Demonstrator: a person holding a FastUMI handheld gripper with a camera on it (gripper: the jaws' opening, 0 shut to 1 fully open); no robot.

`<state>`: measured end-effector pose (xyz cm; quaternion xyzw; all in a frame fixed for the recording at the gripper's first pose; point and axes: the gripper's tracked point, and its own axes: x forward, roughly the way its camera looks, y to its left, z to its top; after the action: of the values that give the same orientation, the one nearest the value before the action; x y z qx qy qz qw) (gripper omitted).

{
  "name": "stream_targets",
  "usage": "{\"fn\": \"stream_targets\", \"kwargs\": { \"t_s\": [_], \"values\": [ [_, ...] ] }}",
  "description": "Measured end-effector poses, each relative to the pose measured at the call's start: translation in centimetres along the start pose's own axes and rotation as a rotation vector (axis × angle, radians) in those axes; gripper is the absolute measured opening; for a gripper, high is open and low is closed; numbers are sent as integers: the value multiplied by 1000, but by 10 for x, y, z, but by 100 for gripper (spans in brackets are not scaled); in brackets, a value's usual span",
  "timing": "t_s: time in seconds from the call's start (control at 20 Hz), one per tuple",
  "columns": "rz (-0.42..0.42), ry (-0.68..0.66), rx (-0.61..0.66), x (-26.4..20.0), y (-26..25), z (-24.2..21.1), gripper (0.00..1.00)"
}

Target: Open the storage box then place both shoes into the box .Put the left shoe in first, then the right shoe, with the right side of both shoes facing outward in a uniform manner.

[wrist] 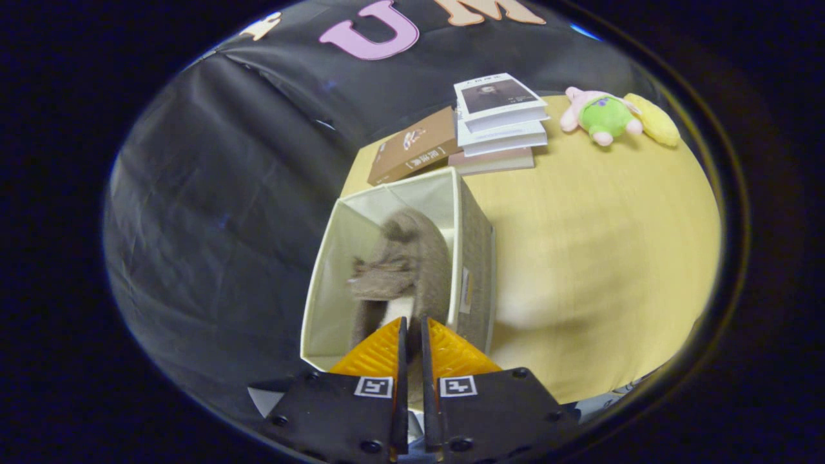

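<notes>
While the tool (412,328) points steeply down into the open storage box (335,258), its two fingers stand nearly together with only a thin slit between them, and the heel end of a fuzzy brown shoe (406,264) sits in that slit; whether both fingers truly press on it, I cannot tell. That shoe lies lengthwise inside the box, heel toward the fingers and toe toward the far wall, with a pale lining showing at its opening just ahead of the fingertips. It lies nearer the box's right wall, leaving a strip of bare pale lining along the left wall. To the left, the box's left wall stands near the dark booth cloth (213,212), so room is tight on that side. To the right, the box's grey outer wall meets a broad stretch of bare yellow tabletop (599,245). Beyond the box's far rim a brown book (412,151) lies flat, touching a stack of pale books (499,122) beside it. Farther right, well apart from the box, a plush toy (602,116) lies near the tabletop's far edge with a yellow soft thing (654,119) touching it.
</notes>
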<state>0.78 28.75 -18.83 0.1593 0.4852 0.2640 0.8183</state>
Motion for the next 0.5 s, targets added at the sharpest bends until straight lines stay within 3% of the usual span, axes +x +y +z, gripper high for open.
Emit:
{"fn": "stream_targets", "kwargs": {
  "t_s": [0.1, 0.15, 0.3, 0.5],
  "values": [
    [35, -43, 9, -16, 4, 14, 13],
    [48, -63, 3, -23, 5, 20, 19],
    [110, -100, -11, -37, 9, 31, 54],
    [67, -186, -27, -50, -18, 52, 100]
  ]
}}
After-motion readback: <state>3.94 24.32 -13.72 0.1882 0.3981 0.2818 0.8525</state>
